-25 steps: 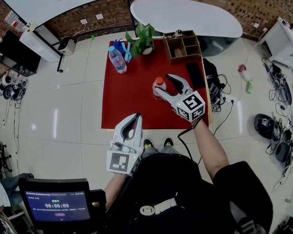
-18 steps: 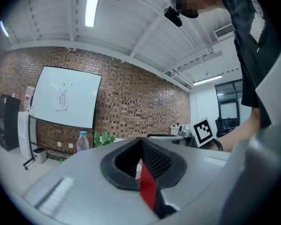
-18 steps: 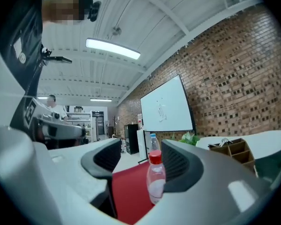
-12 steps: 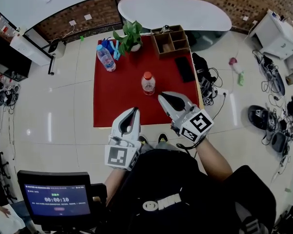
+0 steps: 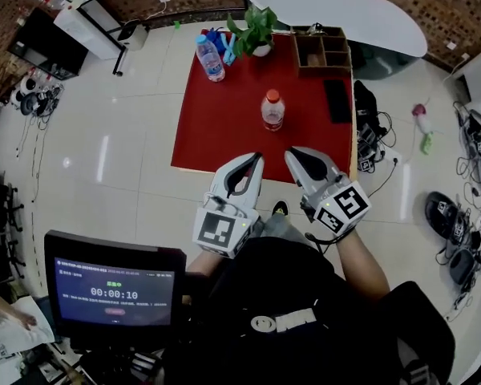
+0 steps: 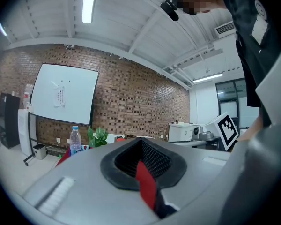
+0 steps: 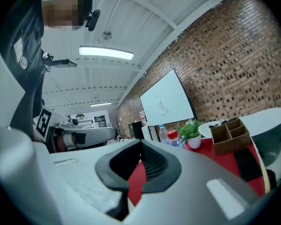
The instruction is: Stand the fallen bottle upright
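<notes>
The left tongs (image 5: 254, 161) and right tongs (image 5: 293, 154) were held level, side by side, tips forward. Both jaw pairs were pressed together, gripping nothing. The right forearm (image 5: 359, 257) was bent.

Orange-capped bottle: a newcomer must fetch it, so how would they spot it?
Find the red-topped table in the head view. Alone near its middle stands a clear plastic bottle with an orange cap, upright. The only other bottle, blue-capped, stands at the far left corner by the potted green plant.
</notes>
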`<state>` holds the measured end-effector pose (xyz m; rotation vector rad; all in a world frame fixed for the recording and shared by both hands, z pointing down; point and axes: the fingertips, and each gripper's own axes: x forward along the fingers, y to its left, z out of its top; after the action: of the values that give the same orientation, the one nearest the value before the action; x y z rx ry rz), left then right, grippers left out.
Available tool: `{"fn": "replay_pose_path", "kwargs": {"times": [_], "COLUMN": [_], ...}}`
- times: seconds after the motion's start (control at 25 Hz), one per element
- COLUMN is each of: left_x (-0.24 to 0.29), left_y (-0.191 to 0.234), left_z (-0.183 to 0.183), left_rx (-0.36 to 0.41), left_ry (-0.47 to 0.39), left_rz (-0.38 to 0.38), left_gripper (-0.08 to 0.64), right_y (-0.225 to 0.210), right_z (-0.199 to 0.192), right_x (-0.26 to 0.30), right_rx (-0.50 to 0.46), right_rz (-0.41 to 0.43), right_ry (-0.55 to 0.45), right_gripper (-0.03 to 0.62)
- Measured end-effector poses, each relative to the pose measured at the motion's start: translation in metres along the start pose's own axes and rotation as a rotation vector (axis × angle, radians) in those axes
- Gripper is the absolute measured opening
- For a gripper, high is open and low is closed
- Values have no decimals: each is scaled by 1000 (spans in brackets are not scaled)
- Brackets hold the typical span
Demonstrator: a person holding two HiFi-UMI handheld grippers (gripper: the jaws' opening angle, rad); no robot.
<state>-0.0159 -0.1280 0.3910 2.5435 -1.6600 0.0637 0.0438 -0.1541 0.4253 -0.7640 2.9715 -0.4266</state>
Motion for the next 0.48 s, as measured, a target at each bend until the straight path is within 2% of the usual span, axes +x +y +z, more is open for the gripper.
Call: {"fn": "replay_pose_path", "kwargs": {"times": [0.16, 0.36, 0.48], "left_x": [-6, -21, -30], "left_y": [2, -6, -13], "left_z": [-5, -4, -7], "left_rx": [-4, 2, 4], "left_ry": [17, 15, 18], "left_rz": [26, 18, -15], "left_gripper": [3, 3, 3], "right_y": [15, 37, 47], "right_z": [-1, -5, -12], "right_x": [9, -3, -9], "right_rx": [9, 65, 69], "right_rz": [51, 60, 39], "right_ry": [0, -26, -21], "right_gripper": [5, 5, 5]}}
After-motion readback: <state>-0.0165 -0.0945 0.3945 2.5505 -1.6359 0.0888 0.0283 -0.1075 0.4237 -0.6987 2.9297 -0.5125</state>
